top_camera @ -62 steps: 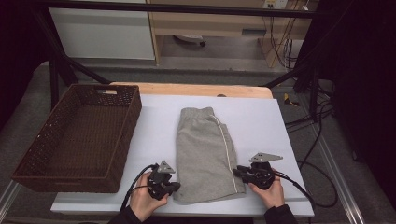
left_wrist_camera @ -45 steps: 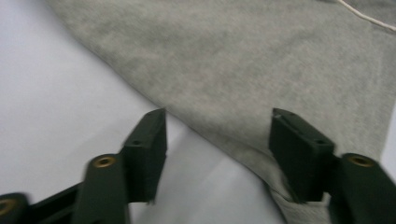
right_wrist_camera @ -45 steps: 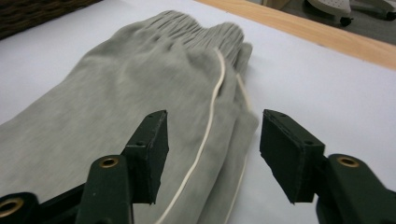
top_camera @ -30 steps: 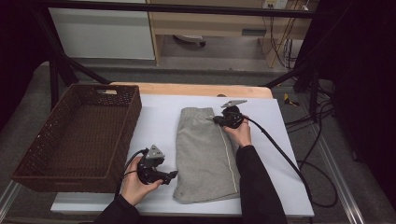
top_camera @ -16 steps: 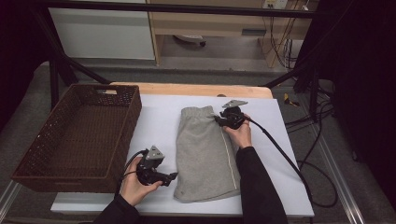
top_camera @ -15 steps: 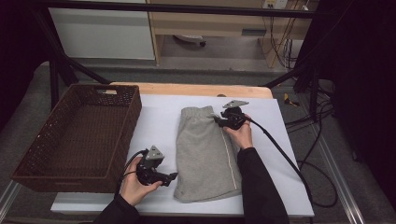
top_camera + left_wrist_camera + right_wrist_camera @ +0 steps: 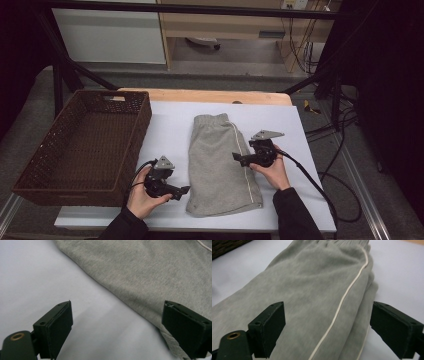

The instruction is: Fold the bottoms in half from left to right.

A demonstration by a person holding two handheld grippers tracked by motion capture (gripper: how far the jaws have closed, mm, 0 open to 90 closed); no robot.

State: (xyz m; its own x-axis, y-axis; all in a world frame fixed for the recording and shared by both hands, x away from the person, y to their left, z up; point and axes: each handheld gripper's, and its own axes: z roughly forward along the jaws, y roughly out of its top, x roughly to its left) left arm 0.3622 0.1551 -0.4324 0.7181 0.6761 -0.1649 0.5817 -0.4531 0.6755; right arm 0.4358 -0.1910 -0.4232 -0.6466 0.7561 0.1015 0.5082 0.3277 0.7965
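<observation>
Grey shorts (image 7: pixel 220 162) are lying folded on the white table (image 7: pixel 170 130), waistband toward the far edge and hems toward the person, with a pale stripe running down their right side. A brown wicker basket (image 7: pixel 85 145) is sitting to the left of them, apart from the cloth.

The left gripper (image 7: pixel 184 190) is resting low by the shorts' near left edge, held in the left hand (image 7: pixel 142 192), and is pointing right toward the fabric. Its jaws have just been opening and are standing wide apart. In the left gripper view the grey edge is running slantwise between them: one jaw is hovering over bare table, the other is sitting over the cloth's border (whether it is touching the fabric I cannot tell). Neither pad is pressing on anything.

The right gripper (image 7: pixel 235 157) is lying at the shorts' right edge, about midway along their length, held in the right hand (image 7: pixel 272 170) and pointing left across the cloth. Its jaws have just been opening too and are standing released. In the right gripper view the shorts (image 7: pixel 312 302) are spreading out ahead, with the stripe (image 7: pixel 347 295) and the folded edge running up between the two jaws; the left-hand jaw is sitting above the grey fabric, the right-hand one out beyond the edge, over white table. Nothing is being gripped.
</observation>
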